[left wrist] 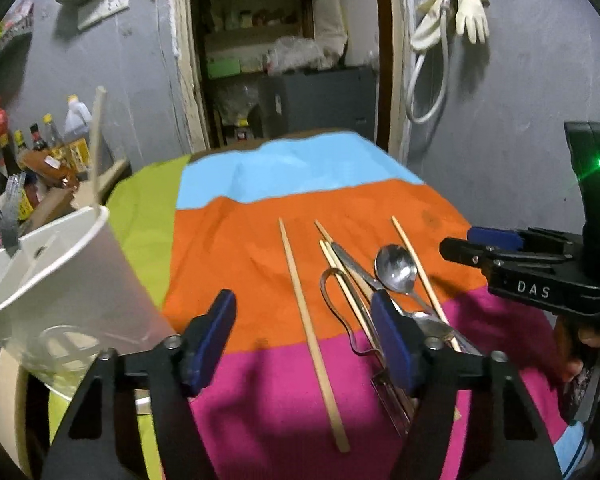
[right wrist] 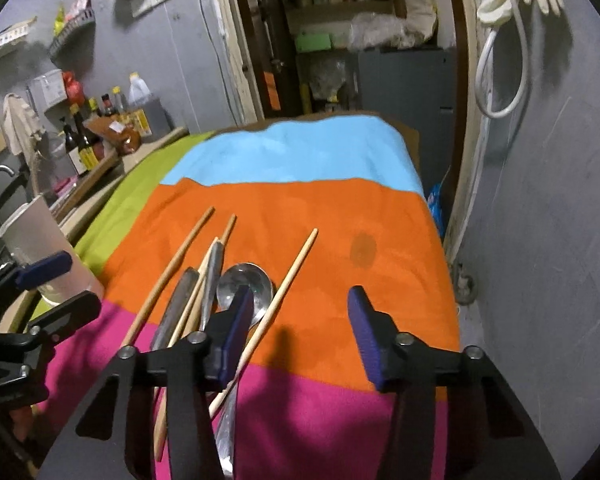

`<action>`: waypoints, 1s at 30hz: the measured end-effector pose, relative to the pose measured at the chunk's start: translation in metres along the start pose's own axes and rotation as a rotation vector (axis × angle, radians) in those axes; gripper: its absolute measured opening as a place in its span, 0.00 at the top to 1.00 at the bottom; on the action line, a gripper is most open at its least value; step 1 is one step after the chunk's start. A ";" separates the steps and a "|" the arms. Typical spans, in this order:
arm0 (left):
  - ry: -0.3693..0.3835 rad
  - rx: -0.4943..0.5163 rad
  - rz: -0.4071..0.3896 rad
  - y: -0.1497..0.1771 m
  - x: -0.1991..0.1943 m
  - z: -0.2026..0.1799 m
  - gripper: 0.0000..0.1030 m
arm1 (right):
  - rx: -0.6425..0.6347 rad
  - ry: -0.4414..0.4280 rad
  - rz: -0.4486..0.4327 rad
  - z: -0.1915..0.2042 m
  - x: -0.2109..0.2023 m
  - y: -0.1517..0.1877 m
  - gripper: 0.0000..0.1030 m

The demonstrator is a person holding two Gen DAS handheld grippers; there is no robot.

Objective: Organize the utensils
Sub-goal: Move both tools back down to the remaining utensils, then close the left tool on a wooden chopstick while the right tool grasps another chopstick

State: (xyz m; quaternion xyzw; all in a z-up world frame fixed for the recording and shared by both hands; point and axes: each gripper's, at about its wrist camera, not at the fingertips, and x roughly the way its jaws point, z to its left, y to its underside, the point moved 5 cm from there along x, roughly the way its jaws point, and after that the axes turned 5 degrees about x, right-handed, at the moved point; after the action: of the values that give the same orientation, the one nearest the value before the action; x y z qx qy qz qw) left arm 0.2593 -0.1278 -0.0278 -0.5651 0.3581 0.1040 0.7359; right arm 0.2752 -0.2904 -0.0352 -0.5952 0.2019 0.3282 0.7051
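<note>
Several wooden chopsticks, a metal spoon (left wrist: 396, 268) and other metal cutlery lie in a loose pile on a striped cloth (left wrist: 240, 248). My left gripper (left wrist: 304, 340) hovers open over the cloth. One lone chopstick (left wrist: 300, 292) lies between its fingers, untouched. Its right pad (left wrist: 392, 340) hides part of the pile. At the left stands a white utensil holder (left wrist: 60, 280) with one chopstick (left wrist: 96, 148) upright in it. My right gripper (right wrist: 300, 334) is open too. A chopstick (right wrist: 288, 288) runs past its left pad (right wrist: 236, 332), and the spoon (right wrist: 246, 284) lies just beyond.
Sauce bottles (left wrist: 40, 140) crowd the counter at the far left. The cloth drops off the table's right edge (right wrist: 440, 240) beside a grey wall. A hose and rubber gloves (left wrist: 472, 16) hang there. A doorway with shelves (left wrist: 280, 40) lies behind the table.
</note>
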 end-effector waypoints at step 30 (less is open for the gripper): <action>0.103 -0.152 0.323 -0.004 0.082 0.029 0.91 | 0.202 -0.071 0.280 -0.014 0.071 -0.025 0.92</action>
State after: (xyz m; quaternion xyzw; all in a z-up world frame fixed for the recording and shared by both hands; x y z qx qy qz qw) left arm 0.3329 -0.1237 -0.0744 -0.5589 0.4725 0.2183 0.6455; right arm 0.3443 -0.2898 -0.0685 -0.4755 0.2901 0.4220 0.7153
